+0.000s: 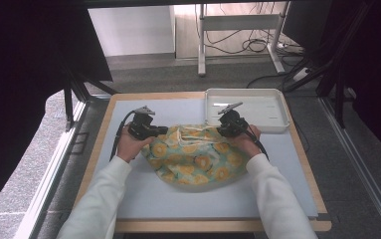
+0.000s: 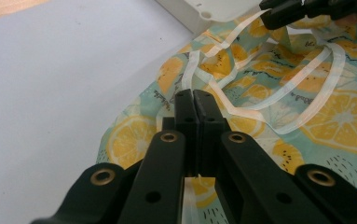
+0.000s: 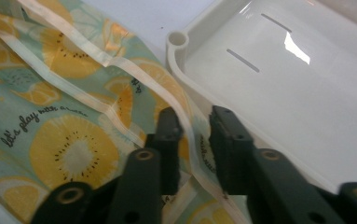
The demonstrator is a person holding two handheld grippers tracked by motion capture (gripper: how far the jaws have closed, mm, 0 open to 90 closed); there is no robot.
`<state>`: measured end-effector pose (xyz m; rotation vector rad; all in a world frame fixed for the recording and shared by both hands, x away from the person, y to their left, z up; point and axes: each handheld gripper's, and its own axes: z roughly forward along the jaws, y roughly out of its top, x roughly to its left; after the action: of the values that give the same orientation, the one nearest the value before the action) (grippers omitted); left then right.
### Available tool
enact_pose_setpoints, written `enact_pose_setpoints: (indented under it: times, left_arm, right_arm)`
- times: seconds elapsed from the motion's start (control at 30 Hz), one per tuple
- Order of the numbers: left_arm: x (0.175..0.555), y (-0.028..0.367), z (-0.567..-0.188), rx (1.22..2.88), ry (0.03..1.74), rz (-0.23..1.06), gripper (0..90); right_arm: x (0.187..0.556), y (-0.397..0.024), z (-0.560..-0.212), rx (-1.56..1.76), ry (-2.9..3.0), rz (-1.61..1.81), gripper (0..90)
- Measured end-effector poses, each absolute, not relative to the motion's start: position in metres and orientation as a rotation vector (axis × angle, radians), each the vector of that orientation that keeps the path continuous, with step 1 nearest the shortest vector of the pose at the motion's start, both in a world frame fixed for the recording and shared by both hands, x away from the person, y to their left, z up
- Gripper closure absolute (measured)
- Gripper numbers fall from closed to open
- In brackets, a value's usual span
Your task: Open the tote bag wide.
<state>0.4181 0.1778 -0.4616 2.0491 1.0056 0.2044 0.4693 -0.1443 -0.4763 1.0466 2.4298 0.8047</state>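
Note:
A mint cloth [image 1: 198, 159] printed with lemon slices and edged in white tape lies bunched on the pale mat [image 1: 178, 199]. My left gripper [image 1: 164, 130] is at the cloth's left rim. In the left gripper view its jaws [image 2: 193, 95] stand pressed together over the cloth [image 2: 325, 121], with a strip of white tape pinched low between them. My right gripper [image 1: 221, 130] is at the cloth's far right rim, beside the tray. In the right gripper view its jaws [image 3: 192, 116] stand a little apart, with a raised fold of the taped cloth [image 3: 69, 149] edge between them.
A white plastic tray [image 1: 242, 90] sits at the back right of the mat, its corner [image 3: 178, 39] close to my right gripper. The mat lies on a wooden table [image 1: 218, 226]. Dark chairs, cables and a desk frame stand on the floor beyond.

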Motion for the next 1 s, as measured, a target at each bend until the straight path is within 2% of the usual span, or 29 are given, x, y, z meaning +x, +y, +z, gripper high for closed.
enact_pose_setpoints:
  times: [0.07, 0.23, 1.0]
  left_arm:
    - [0.418, 0.178, -0.462, 2.045, 1.007, 0.204, 90.0]
    - [0.418, 0.179, -0.462, 2.044, 1.009, 0.206, 90.0]
    - [0.401, 0.193, -0.45, 1.969, 0.969, 0.21, 90.0]
  right_arm:
    - [0.47, -0.149, -0.474, 1.064, 2.43, 0.837, 83.8]
    - [0.469, -0.154, -0.47, 1.086, 2.42, 0.896, 87.8]
    - [0.438, -0.166, -0.434, 1.031, 2.35, 1.18, 88.4]
